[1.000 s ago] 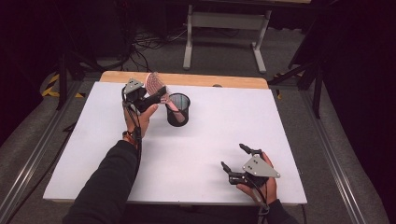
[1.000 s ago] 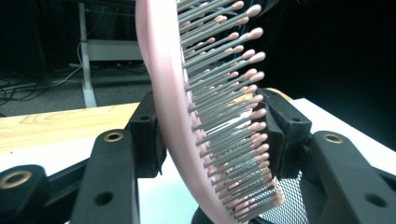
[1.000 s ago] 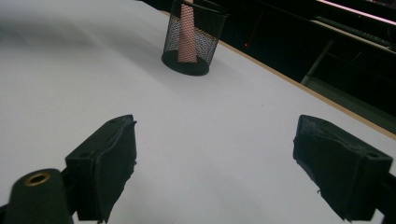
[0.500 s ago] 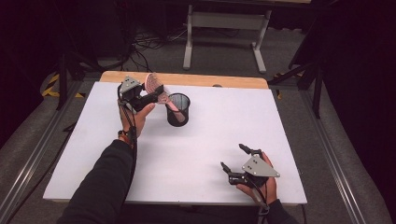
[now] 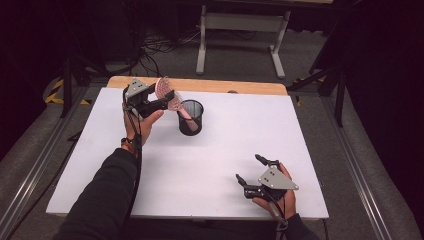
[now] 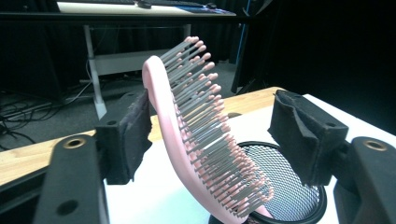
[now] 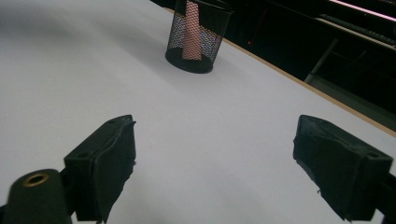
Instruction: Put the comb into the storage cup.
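- Black foam pads point(image 6: 133, 135) on the left gripper point(image 6: 210, 135) stand spread, and we see a pink hairbrush point(image 6: 187, 135) between them; its back lies against or just beside the left-hand pad, while the far pad is clear of the bristles.
- We see the brush tilted, bristles facing the right-hand pad, its lower end going down into a black mesh cup point(image 6: 285, 186) just beyond the jaws.
- From the high view we find the left gripper point(image 5: 167, 100) raised over the far left part of the white table point(image 5: 210, 165), the brush head point(image 5: 162, 89) sticking up and out beside the cup point(image 5: 190, 117), which stands upright.
- We can see the brush's pink handle through the mesh in the right gripper view, inside the cup point(image 7: 198, 39).
- The right gripper point(image 7: 215, 163) has its jaws wide apart with nothing between them, only bare tabletop.
- In the high view that right gripper point(image 5: 248, 170) sits low near the table's near right edge, well apart from the cup, held by the person's right hand point(image 5: 275, 200).
- The left hand point(image 5: 142, 125) and a dark sleeve point(image 5: 100, 200) reach in from the bottom left.
- Past the table's wooden far edge point(image 5: 200, 85) we see grey floor, cables and a pale stand point(image 5: 240, 30).
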`<state>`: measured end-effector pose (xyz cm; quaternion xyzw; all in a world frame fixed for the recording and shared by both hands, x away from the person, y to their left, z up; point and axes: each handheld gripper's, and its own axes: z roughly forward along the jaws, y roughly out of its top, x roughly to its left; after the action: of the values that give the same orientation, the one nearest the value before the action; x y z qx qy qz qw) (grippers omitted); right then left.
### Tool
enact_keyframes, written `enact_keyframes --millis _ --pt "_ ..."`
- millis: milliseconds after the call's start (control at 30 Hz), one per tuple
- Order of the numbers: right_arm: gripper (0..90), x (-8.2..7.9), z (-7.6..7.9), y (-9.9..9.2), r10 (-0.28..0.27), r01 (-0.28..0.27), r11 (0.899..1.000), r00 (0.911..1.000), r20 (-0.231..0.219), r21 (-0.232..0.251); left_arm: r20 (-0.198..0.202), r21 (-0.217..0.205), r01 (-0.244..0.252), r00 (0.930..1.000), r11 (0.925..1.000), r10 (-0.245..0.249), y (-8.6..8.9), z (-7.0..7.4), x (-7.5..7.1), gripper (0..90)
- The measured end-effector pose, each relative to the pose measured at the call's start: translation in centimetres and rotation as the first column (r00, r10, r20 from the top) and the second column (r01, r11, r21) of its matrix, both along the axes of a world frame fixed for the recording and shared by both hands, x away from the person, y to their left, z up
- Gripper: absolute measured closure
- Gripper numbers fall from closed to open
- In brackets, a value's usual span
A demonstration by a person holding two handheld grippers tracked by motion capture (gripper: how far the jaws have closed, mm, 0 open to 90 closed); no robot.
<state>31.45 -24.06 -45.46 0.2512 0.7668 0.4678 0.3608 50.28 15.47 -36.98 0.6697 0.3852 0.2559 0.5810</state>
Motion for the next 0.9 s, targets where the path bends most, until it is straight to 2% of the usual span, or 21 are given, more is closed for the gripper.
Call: enact_keyframes --millis 200,400,533,600,900 --pt "13.5 0.1 0.0 -0.1 0.001 -0.001 1.0 1.0 -0.004 0.015 0.017 -0.011 -0.006 0.9998 0.9999 0.006 0.4 0.3 -0.2 26.0" --pt "13.5 0.0 0.0 -0.2 -0.005 0.005 1.0 1.0 0.0 0.016 0.032 0.008 0.009 0.9994 0.9999 -0.009 0.5 0.7 -0.4 23.8" --pt "13.5 0.0 0.0 -0.2 -0.004 0.004 1.0 1.0 0.001 0.012 0.048 0.005 0.02 0.9986 0.9998 -0.02 0.6 1.0 -0.9 22.7" --pt "13.5 0.0 0.0 -0.2 -0.008 0.008 1.0 1.0 0.004 0.015 0.06 0.014 0.011 0.9981 0.9998 -0.012 0.6 1.2 -1.2 21.2" --pt "13.7 0.0 0.1 -0.2 -0.011 0.01 1.0 0.9999 0.005 0.014 0.091 0.03 0.035 0.9951 0.9989 -0.038 1.1 1.9 -2.2 17.2"
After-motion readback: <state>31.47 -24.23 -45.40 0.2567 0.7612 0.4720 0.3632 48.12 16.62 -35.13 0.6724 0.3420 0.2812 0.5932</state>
